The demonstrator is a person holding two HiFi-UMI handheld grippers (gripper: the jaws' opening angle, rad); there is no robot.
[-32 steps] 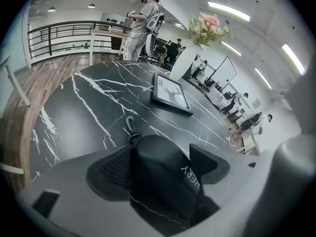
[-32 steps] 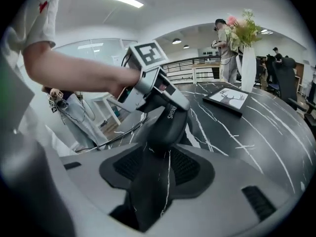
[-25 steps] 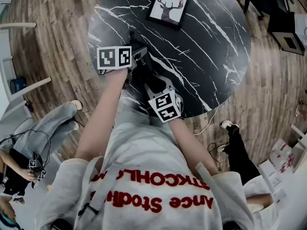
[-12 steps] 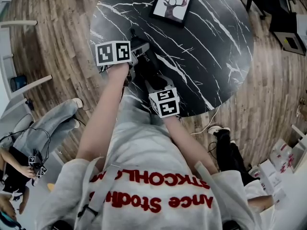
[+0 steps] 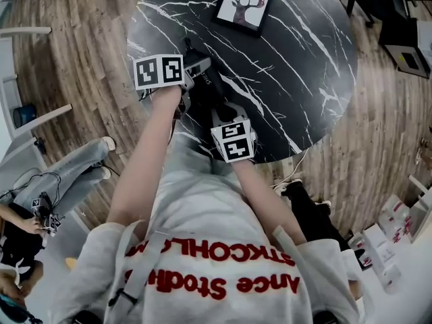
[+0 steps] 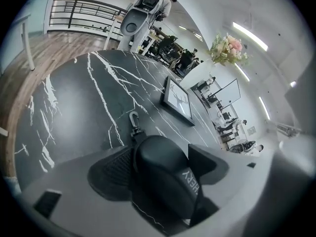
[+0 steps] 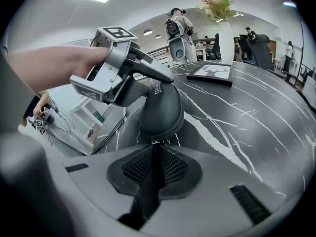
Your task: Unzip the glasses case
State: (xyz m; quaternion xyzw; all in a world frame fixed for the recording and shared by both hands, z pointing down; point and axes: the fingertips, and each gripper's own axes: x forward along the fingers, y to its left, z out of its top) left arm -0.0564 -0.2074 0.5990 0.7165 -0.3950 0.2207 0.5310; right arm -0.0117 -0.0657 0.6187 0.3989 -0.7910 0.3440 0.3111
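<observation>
black hard-shell glasses case (image 7: 160,110) near black marble table (image 7: 237,107) edge; probably stiff, light, slick. left gripper (image 6: 160,164) jaws wide, clamping shell. right gripper (image 7: 155,148) jaws just closing, nearly together, apparently pinching small zip pull (image 7: 155,142).

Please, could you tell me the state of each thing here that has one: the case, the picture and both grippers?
glasses case: zipped shut, clamped across its body.
left gripper: jaws wide, pressing on the case.
right gripper: jaws have just been closing and are now almost together at the case's zip end; nothing shows plainly between them.
framed picture: lying flat, face up.
</observation>
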